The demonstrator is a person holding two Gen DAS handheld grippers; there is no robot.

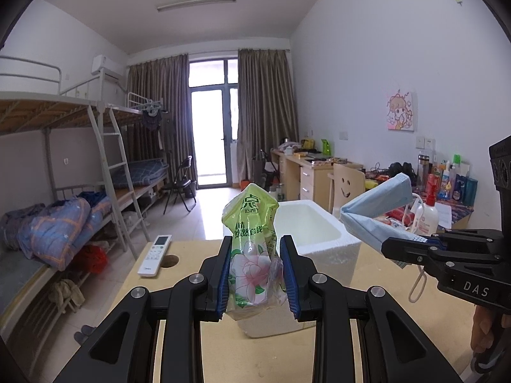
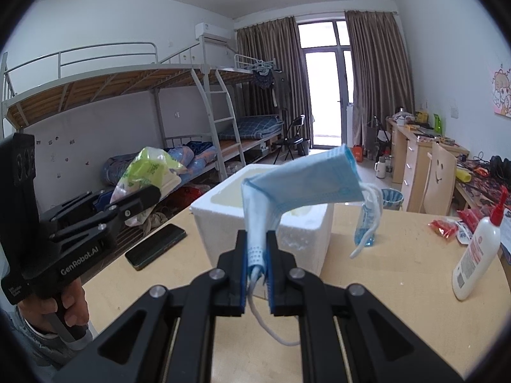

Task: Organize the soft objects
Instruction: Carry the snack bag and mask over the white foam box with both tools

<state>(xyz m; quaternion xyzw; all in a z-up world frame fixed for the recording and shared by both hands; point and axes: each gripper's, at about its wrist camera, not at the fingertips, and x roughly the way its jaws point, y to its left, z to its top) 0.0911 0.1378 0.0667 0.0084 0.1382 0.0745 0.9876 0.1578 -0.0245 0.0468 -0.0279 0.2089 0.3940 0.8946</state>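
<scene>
My left gripper (image 1: 255, 255) is shut on a green tissue pack (image 1: 252, 242) with a pink flower print, held upright above the table in front of the white foam box (image 1: 319, 239). The pack also shows in the right wrist view (image 2: 150, 172), left of the box (image 2: 265, 223). My right gripper (image 2: 257, 252) is shut on a blue face mask (image 2: 303, 185) that bends over the box's near rim, its ear loops dangling. The mask also shows in the left wrist view (image 1: 373, 217), right of the box.
On the wooden table (image 2: 399, 265) lie a black phone (image 2: 156, 245), a white remote (image 1: 155, 255), a white lotion bottle (image 2: 479, 252), a blue spray bottle (image 2: 367, 223) and red packets (image 2: 444, 226). Bunk beds stand at left, desks at right.
</scene>
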